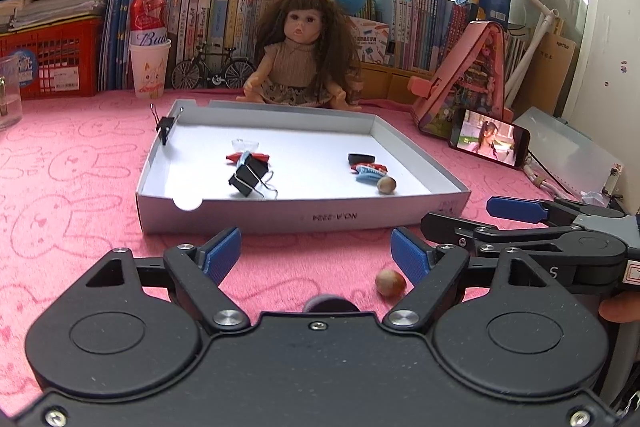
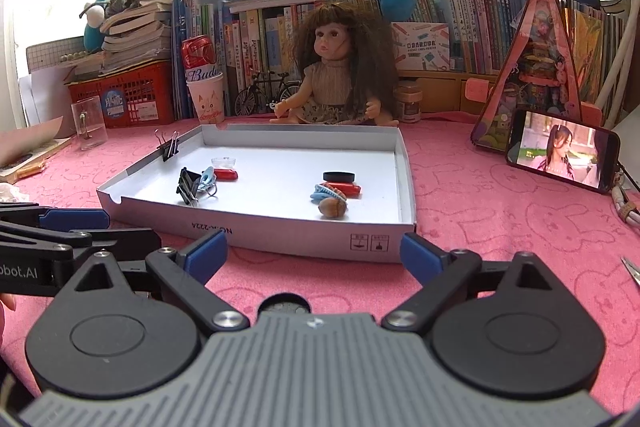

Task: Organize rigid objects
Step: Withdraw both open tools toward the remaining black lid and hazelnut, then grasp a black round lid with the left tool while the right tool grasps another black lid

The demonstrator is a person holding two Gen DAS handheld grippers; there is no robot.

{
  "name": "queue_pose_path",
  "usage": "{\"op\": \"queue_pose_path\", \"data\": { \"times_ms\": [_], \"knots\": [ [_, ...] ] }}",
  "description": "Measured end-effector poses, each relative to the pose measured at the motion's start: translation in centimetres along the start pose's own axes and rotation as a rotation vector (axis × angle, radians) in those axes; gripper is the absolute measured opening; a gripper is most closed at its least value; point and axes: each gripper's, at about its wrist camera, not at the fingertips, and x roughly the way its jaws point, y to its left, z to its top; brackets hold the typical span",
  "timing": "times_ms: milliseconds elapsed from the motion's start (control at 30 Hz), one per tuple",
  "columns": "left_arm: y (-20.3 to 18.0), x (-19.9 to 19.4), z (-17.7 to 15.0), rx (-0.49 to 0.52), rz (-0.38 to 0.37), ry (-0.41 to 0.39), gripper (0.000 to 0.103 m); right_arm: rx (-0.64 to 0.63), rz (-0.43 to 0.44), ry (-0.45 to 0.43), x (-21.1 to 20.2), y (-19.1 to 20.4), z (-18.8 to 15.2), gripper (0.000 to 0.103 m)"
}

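Note:
A shallow white box tray (image 1: 304,217) (image 2: 300,239) lies on the pink cloth. It holds a black binder clip (image 1: 250,175) (image 2: 188,187), a black cap (image 1: 361,158), red pieces, a blue hair clip (image 1: 370,173) (image 2: 326,191) and a brown nut (image 1: 386,184) (image 2: 333,207). Another binder clip (image 1: 166,127) (image 2: 169,147) grips the tray's left wall. A second nut (image 1: 390,282) rests on the cloth just inside the right finger of my left gripper (image 1: 316,253), which is open and apart from it. My right gripper (image 2: 312,255) stands open and empty before the tray's front wall.
A doll (image 1: 300,59) sits behind the tray. A phone (image 2: 560,155) leans at the right, with a cable beside it. A glass jar (image 2: 89,125), a cup holding a can (image 1: 150,67) and red baskets stand left. Scissor tips (image 2: 632,269) lie at the far right.

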Motion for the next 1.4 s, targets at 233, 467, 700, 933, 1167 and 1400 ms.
{"op": "queue_pose_path", "data": {
  "times_ms": [233, 467, 700, 933, 1167, 1400],
  "knots": [
    [-0.1, -0.5, -1.4, 0.008, -0.004, 0.026, 0.081, 0.019, -0.015, 0.025, -0.1, -0.4, -1.1, 0.098],
    [0.1, -0.8, -2.5, -0.004, -0.002, 0.052, 0.080, 0.008, -0.027, 0.048, -0.3, -0.6, -2.1, 0.098],
    [-0.4, -1.1, -3.2, 0.018, 0.001, 0.055, 0.064, -0.012, -0.029, 0.062, -0.4, -0.5, -2.6, 0.098],
    [-1.1, -1.4, -3.6, 0.041, 0.008, 0.042, 0.045, -0.035, -0.020, 0.065, -0.3, 0.0, -2.8, 0.098],
    [-1.5, -1.7, -3.7, 0.058, 0.010, 0.038, 0.034, -0.100, -0.026, 0.054, -0.3, 1.1, -2.9, 0.098],
    [-1.5, -1.8, -3.7, 0.053, 0.015, 0.035, 0.031, -0.100, -0.008, 0.081, -0.1, 1.3, -2.9, 0.088]
  ]
}}
